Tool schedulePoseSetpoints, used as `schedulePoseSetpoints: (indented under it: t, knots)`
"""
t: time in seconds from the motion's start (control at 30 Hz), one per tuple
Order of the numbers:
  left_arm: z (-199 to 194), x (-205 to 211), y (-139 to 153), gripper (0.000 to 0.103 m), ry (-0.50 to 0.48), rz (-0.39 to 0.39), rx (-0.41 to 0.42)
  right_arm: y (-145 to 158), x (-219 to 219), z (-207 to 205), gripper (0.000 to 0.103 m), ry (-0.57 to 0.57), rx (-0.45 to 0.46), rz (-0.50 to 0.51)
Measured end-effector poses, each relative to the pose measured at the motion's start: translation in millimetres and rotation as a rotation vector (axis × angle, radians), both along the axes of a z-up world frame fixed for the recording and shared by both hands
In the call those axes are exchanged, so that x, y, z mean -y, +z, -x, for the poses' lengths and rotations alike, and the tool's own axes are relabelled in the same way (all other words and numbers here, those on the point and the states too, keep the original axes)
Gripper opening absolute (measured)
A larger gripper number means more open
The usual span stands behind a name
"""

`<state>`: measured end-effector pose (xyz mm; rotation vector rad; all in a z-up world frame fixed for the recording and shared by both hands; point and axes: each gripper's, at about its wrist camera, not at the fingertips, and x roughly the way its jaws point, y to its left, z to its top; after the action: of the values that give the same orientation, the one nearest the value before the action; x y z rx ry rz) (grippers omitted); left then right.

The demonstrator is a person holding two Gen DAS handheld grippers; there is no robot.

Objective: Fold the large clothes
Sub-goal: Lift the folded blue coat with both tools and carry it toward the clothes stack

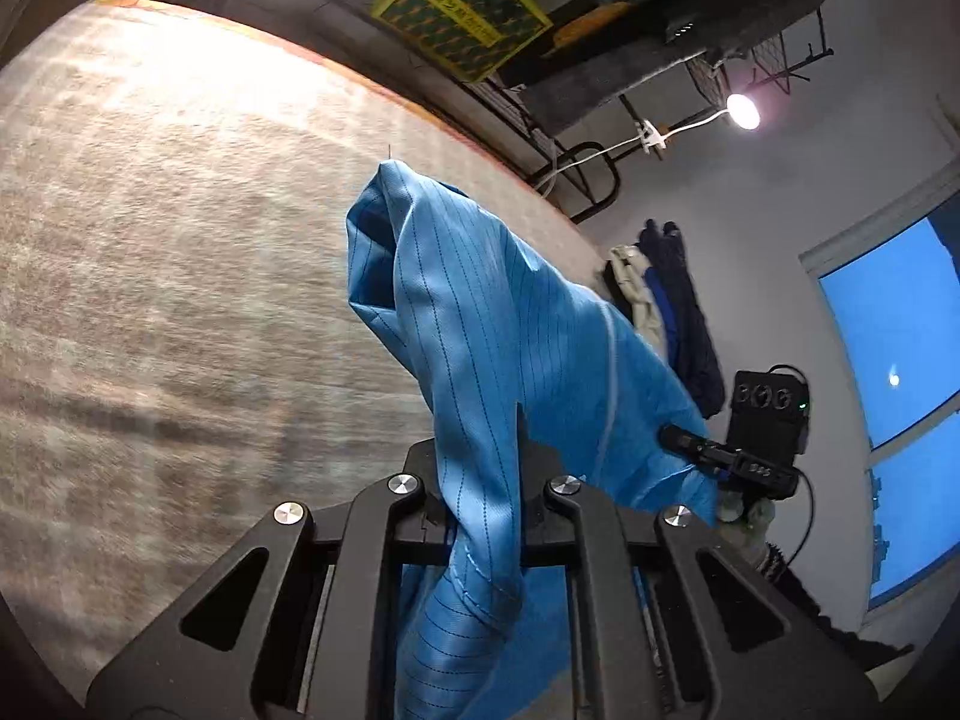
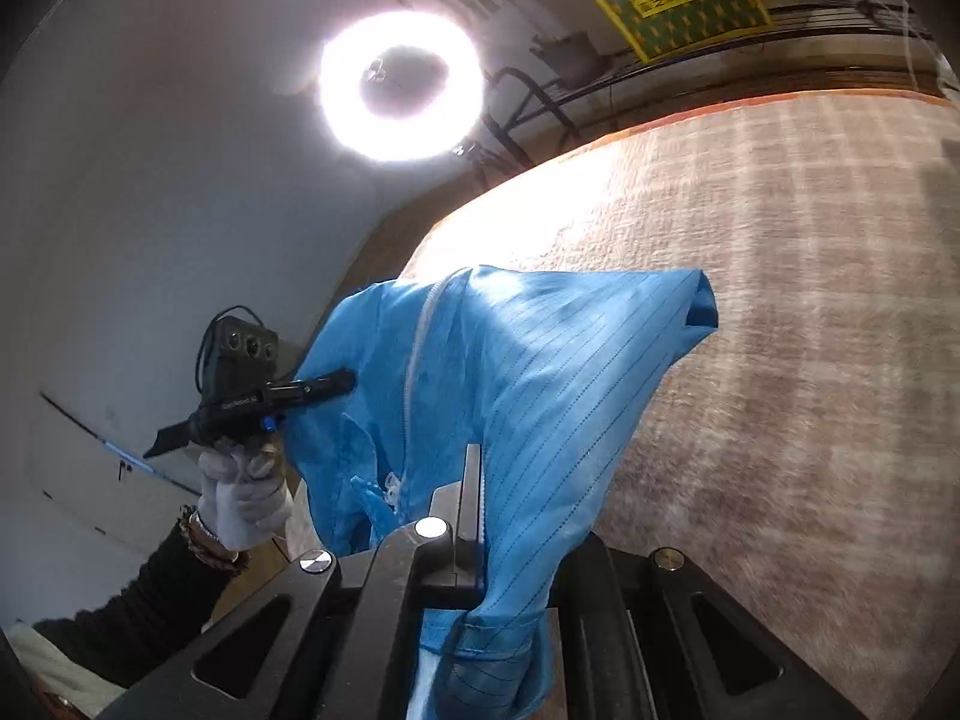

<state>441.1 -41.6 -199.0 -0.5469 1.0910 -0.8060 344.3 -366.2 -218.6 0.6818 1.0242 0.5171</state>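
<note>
A light blue pinstriped garment (image 1: 480, 312) with a white zip hangs in the air, stretched between both grippers above the beige woven surface (image 1: 150, 240). In the left wrist view my left gripper (image 1: 480, 456) is shut on a bunched edge of the cloth, and its hem falls down between the fingers. My right gripper (image 1: 690, 441) pinches the garment further right. In the right wrist view the garment (image 2: 540, 360) drapes over my right gripper (image 2: 504, 498), which is shut on its hem; one finger is hidden under cloth. My left gripper (image 2: 324, 387), held by a white-gloved hand (image 2: 240, 498), grips the far edge.
The beige woven surface (image 2: 780, 300) has an orange border. A yellow-green box (image 1: 462, 6) sits beyond its far edge. A pile of dark and pale clothes (image 1: 666, 300) lies at the right end. A ring light (image 2: 401, 86), a small lamp (image 1: 743, 111) and a window (image 1: 888, 330) are nearby.
</note>
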Motion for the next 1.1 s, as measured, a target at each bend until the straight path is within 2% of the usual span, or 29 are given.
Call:
schedulePoseSetpoints:
  t: [0.1,0.2,0.27,0.33,0.4,0.47,0.57,0.63,0.67,0.7,0.8,0.83,0.9,0.97,1.03,1.1]
  knots:
    - [6.7,11.3,16.8,0.008,-0.006,0.002,0.011,4.6,6.7,2.6,0.001,-0.032,0.0,0.006]
    - [15.4,28.5,41.6,0.008,-0.037,-0.043,0.065,20.6,12.4,13.6,0.001,-0.042,0.031,0.021]
    - [14.0,36.2,47.8,0.008,-0.039,-0.059,0.069,27.4,18.3,19.4,0.001,-0.057,0.042,0.02]
    - [7.2,39.1,44.9,0.008,-0.028,-0.056,0.05,22.9,26.4,20.6,0.001,-0.091,0.037,-0.018]
    - [-2.3,39.6,35.4,0.008,-0.012,-0.103,0.052,9.0,22.6,20.2,0.001,-0.11,0.032,-0.029]
    - [-18.2,38.4,12.8,0.008,0.013,-0.16,0.006,-12.1,12.2,16.6,0.003,-0.119,0.013,-0.014]
    - [-36.7,37.3,-19.4,0.008,0.032,-0.262,-0.033,-48.8,-0.8,2.3,0.022,-0.113,-0.075,0.045]
    - [-43.7,33.7,-32.1,0.008,0.043,-0.262,-0.053,-52.3,6.2,5.2,0.044,-0.126,-0.066,0.072]
    - [-47.4,30.8,-38.7,0.008,0.052,-0.251,-0.062,-53.5,13.7,9.0,0.06,-0.145,-0.062,0.074]
    - [-48.8,28.9,-43.0,0.008,0.056,-0.233,-0.072,-57.2,22.8,12.6,0.066,-0.152,-0.065,0.056]
    - [-48.3,22.6,-51.2,0.008,0.045,-0.213,-0.069,-72.7,39.4,21.1,0.065,-0.151,-0.094,-0.043]
    - [-48.5,23.1,-52.9,0.008,0.046,-0.206,-0.071,-75.6,40.8,23.0,0.063,-0.148,-0.077,-0.067]
    - [-50.1,23.0,-57.6,0.008,0.051,-0.195,-0.08,-76.2,35.4,21.0,0.062,-0.133,-0.054,-0.059]
    - [-49.6,24.6,-59.5,0.008,0.053,-0.192,-0.078,-78.4,22.1,13.8,0.057,-0.08,-0.061,-0.094]
    - [-50.2,22.0,-61.6,0.008,0.057,-0.186,-0.082,-80.5,7.0,5.0,0.046,-0.044,-0.057,-0.094]
    - [-47.9,20.6,-59.1,0.008,0.067,-0.182,-0.082,-88.3,0.4,-3.1,0.015,-0.047,-0.093,-0.138]
